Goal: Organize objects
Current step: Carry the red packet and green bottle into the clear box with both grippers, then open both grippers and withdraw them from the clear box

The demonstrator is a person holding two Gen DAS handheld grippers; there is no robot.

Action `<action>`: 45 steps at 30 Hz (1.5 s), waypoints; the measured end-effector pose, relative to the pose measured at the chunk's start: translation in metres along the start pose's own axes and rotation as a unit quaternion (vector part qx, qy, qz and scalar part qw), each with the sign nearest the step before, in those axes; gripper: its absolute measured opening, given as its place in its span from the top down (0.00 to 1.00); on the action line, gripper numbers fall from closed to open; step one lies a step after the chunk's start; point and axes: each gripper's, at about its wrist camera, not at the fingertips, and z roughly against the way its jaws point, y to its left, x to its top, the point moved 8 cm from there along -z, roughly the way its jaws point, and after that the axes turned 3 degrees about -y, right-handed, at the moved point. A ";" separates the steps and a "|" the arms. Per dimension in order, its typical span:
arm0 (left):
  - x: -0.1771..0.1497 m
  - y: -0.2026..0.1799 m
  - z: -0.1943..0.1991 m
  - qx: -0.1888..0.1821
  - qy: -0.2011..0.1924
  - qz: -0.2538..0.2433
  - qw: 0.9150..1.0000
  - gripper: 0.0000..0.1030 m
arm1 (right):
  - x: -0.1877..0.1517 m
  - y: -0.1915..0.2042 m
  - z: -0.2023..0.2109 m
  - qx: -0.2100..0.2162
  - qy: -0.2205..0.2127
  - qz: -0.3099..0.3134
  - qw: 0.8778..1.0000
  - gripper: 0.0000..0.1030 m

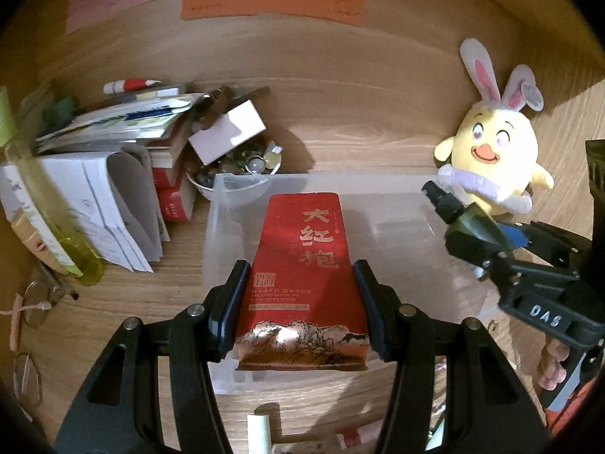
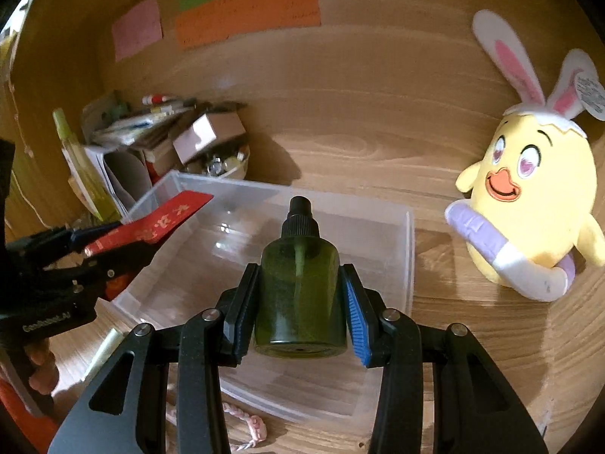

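Both loads hang over the clear bin (image 2: 410,249), frame centre: left gripper (image 1: 300,302) clamps red tea pouch (image 1: 302,265), right gripper (image 2: 300,302) clamps green spray bottle (image 2: 300,287), long axes pointing away.

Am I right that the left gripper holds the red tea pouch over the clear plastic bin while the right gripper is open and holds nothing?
Not quite. The right gripper is shut on a dark green spray bottle, as the right wrist view shows. The left gripper does hold the red tea pouch over the clear plastic bin.

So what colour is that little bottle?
Dark green bottle with a black cap, seen best in the right wrist view.
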 end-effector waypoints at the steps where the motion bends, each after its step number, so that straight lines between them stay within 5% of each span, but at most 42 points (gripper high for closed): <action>1: 0.000 -0.002 -0.002 0.000 0.003 -0.003 1.000 0.47 | -0.001 0.000 -0.002 -0.003 0.004 0.004 1.000 0.63; 18: 0.000 -0.011 -0.014 -0.004 0.030 -0.018 0.999 0.47 | -0.012 -0.006 -0.025 -0.039 0.055 0.026 0.997 0.62; 21: 0.003 -0.010 -0.007 -0.003 0.024 -0.014 1.000 0.41 | -0.011 -0.005 -0.022 -0.034 0.056 0.025 0.998 0.62; 32: 0.011 -0.009 0.033 -0.014 -0.008 0.005 1.000 0.22 | -0.005 -0.004 0.025 -0.034 0.003 0.024 0.999 0.24; 36: 0.012 -0.009 0.053 0.002 -0.032 0.000 0.999 0.09 | -0.005 -0.002 0.046 -0.034 -0.019 0.023 0.999 0.20; 45: 0.003 -0.010 0.090 0.001 -0.057 -0.013 0.998 0.05 | -0.008 -0.002 0.098 -0.049 -0.065 0.027 0.996 0.16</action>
